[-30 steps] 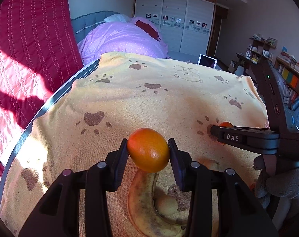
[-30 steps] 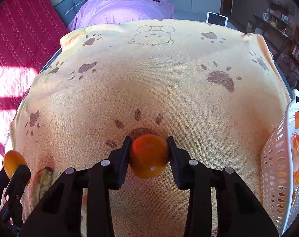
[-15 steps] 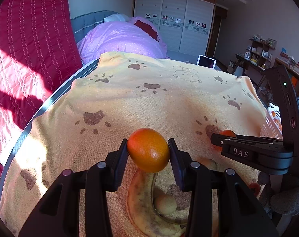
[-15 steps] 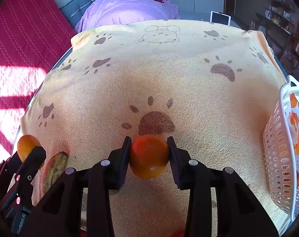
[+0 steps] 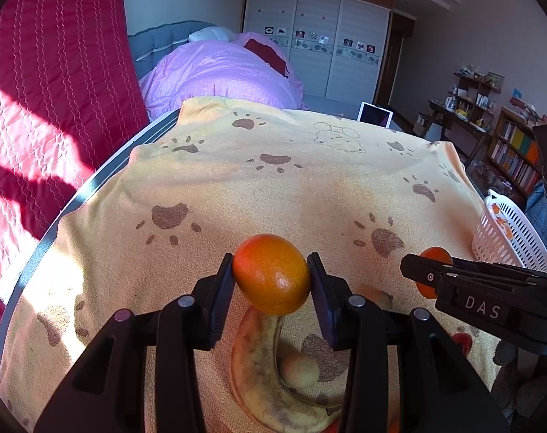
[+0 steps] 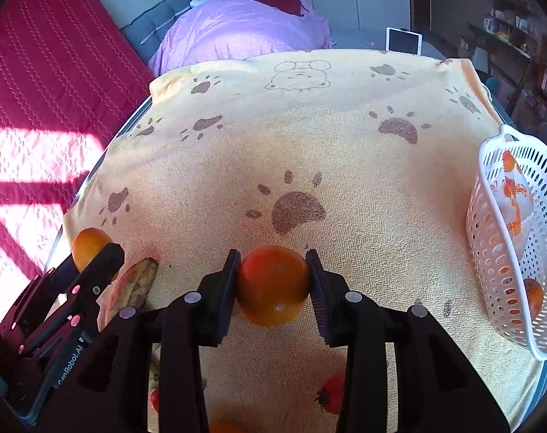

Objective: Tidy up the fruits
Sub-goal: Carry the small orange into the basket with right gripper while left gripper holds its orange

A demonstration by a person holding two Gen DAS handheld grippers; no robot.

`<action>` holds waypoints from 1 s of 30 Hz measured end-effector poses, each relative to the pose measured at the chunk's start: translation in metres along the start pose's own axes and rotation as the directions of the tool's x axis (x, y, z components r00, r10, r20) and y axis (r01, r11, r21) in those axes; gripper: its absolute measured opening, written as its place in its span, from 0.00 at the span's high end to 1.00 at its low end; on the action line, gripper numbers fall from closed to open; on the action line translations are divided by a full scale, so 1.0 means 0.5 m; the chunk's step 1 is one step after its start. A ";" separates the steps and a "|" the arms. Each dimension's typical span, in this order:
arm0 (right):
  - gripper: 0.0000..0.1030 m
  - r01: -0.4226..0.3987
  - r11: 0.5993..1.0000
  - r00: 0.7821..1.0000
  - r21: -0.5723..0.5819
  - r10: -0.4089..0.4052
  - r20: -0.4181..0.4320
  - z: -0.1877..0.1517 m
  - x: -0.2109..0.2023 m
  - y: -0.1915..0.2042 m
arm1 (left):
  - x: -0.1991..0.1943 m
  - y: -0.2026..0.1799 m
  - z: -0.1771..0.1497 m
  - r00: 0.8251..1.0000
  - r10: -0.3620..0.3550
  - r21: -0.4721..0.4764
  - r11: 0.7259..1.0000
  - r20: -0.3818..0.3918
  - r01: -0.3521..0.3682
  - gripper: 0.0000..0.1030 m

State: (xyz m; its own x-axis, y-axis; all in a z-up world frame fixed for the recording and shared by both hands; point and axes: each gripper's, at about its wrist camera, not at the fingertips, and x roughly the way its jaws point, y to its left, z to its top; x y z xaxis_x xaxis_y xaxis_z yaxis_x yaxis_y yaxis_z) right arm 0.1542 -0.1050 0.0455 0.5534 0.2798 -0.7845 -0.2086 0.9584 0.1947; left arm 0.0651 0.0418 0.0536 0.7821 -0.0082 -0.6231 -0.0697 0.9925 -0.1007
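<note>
- Risk of a drop: the left gripper (image 5: 271, 276) is clamped on an orange (image 5: 271, 274) held above the banana (image 5: 262, 371) on the paw-print towel (image 5: 273, 180); round, smooth peel between two flat pads could squirt out if the squeeze eases
- Right gripper (image 6: 273, 285) is clamped on a second orange (image 6: 273, 285) above the towel, with the white basket (image 6: 504, 238) off to its right; a release short of the rim would let it roll off the table edge
- Basket looks light and stands near the edge; a knock from a finger may tip it, spilling the orange already inside
- Both grippers sit near each other, so crossing paths could collide
</note>
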 end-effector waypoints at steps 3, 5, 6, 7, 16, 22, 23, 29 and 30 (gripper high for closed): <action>0.63 -0.006 1.000 1.000 0.009 0.006 0.020 -0.004 -0.022 -0.003 | 0.000 0.000 0.000 1.000 -0.001 0.000 1.000 0.000 0.001 0.60; 0.63 -0.006 1.000 0.999 0.016 0.006 0.035 -0.005 -0.039 -0.007 | 0.000 0.000 0.000 1.000 -0.001 -0.001 1.000 0.000 0.001 0.60; 0.63 -0.006 1.000 0.999 0.020 0.005 0.043 -0.006 -0.047 -0.009 | 0.000 0.000 0.000 1.000 -0.002 -0.002 1.000 0.000 0.002 0.60; 0.63 -0.004 1.000 0.999 0.023 0.003 0.050 -0.006 -0.055 -0.012 | -0.002 -0.001 -0.001 1.000 -0.002 -0.001 1.000 0.001 0.002 0.60; 0.63 0.021 0.997 0.991 0.080 -0.032 0.127 -0.007 -0.133 -0.059 | -0.009 -0.005 -0.001 1.000 -0.009 -0.006 1.000 0.006 0.009 0.60; 0.63 0.049 0.989 0.979 0.143 -0.076 0.189 -0.010 -0.188 -0.109 | -0.010 -0.010 -0.004 1.000 -0.009 0.002 1.000 0.002 0.009 0.60; 0.63 0.056 0.986 0.977 0.155 -0.086 0.197 -0.011 -0.195 -0.119 | -0.009 -0.008 -0.004 1.000 -0.008 0.002 1.000 0.003 0.008 0.60; 0.63 0.088 0.970 0.961 0.226 -0.142 0.236 -0.017 -0.236 -0.180 | -0.004 -0.005 -0.005 1.000 0.000 0.000 1.000 -0.001 0.000 0.60; 0.63 0.096 0.967 0.958 0.235 -0.154 0.242 -0.018 -0.241 -0.187 | -0.004 -0.006 -0.005 1.000 0.001 0.001 1.000 -0.002 -0.001 0.60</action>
State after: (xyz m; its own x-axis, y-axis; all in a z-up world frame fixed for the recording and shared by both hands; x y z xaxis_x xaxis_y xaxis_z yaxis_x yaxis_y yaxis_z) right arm 0.0998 -0.2290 0.1165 0.7572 0.1342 -0.6393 0.0406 0.9671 0.2512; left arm 0.0621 0.0386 0.0531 0.7805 -0.0076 -0.6250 -0.0700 0.9926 -0.0995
